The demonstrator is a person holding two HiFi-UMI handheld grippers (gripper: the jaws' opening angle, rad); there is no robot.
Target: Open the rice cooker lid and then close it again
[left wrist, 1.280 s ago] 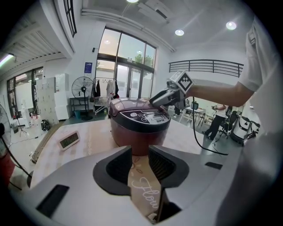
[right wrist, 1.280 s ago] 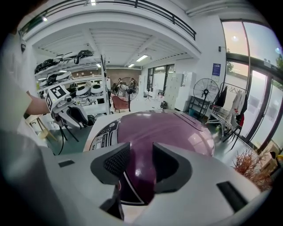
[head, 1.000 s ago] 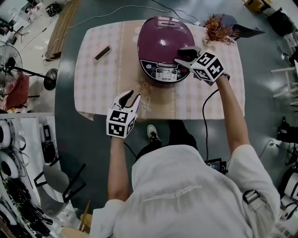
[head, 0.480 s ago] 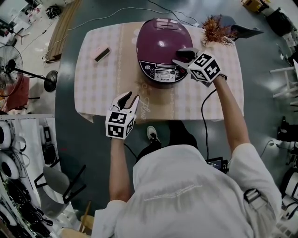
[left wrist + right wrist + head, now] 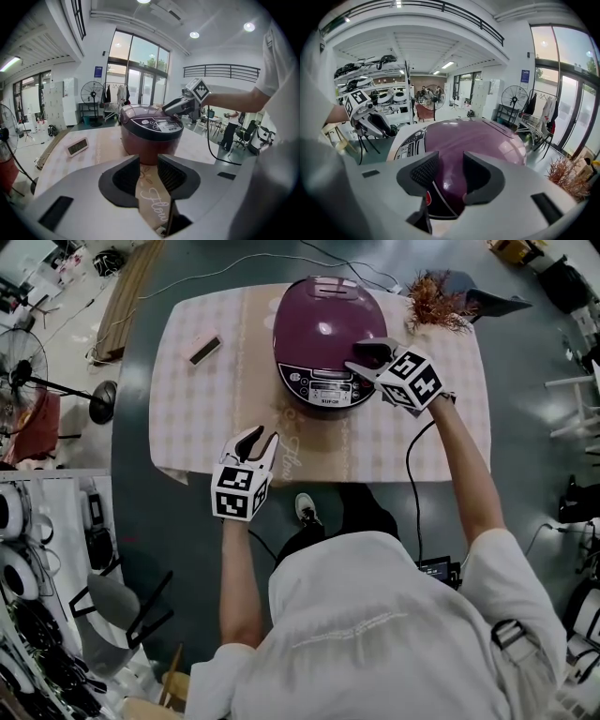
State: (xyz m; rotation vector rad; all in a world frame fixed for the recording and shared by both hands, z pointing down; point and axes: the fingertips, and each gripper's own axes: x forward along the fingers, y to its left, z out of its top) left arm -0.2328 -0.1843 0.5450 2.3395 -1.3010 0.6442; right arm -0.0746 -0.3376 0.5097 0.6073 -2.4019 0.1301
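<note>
The purple rice cooker [image 5: 323,320] stands at the table's far middle with its lid [image 5: 487,136] down. Its grey control panel [image 5: 323,385] faces me. My right gripper [image 5: 361,357] hovers over the lid's front right edge, just above the panel. Its jaws have just been opening a little and stand open, with only the lid's surface showing behind the gap [image 5: 450,171]. My left gripper [image 5: 258,435] hangs open over the table's near edge, nothing between its fingers [image 5: 126,176], and points at the cooker [image 5: 152,129].
The table [image 5: 206,409] has a checked cloth with a beige runner down the middle. A small clock [image 5: 206,347] lies at its far left and a dried plant [image 5: 436,298] at its far right corner. A fan [image 5: 19,362] stands on the floor to the left.
</note>
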